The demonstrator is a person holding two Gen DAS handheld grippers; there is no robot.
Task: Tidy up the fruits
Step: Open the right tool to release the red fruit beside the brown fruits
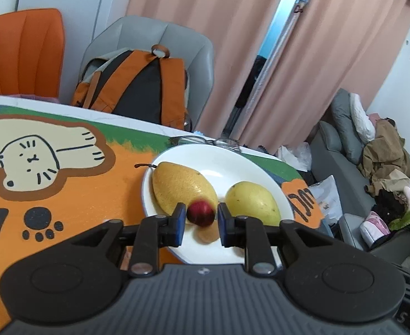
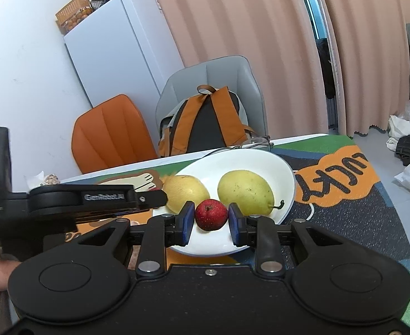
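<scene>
A cartoon-print table mat (image 2: 344,209) carries a white plate (image 2: 260,156) near its far edge. Two large yellow pears (image 2: 245,192) already lie side by side across the plate's far half.

The main risk: a small round fruit set on the plate's smooth near slope could roll, knock a pear, or slip over the near rim onto the mat if it is let go from too high.

The right gripper (image 2: 211,209) is closed to a narrow gap, both blue pads seeming to touch a small red fruit (image 2: 211,214) above the plate's near rim. That fruit is round, deep red with pale speckles, and has a dried calyx on top.

The left gripper (image 1: 201,208) is slightly wider. A second red fruit (image 1: 200,216) sits between its pads, in front of the pears, blurred. A sliver of plate shows beside one pad, so it appears loose rather than clamped.
</scene>
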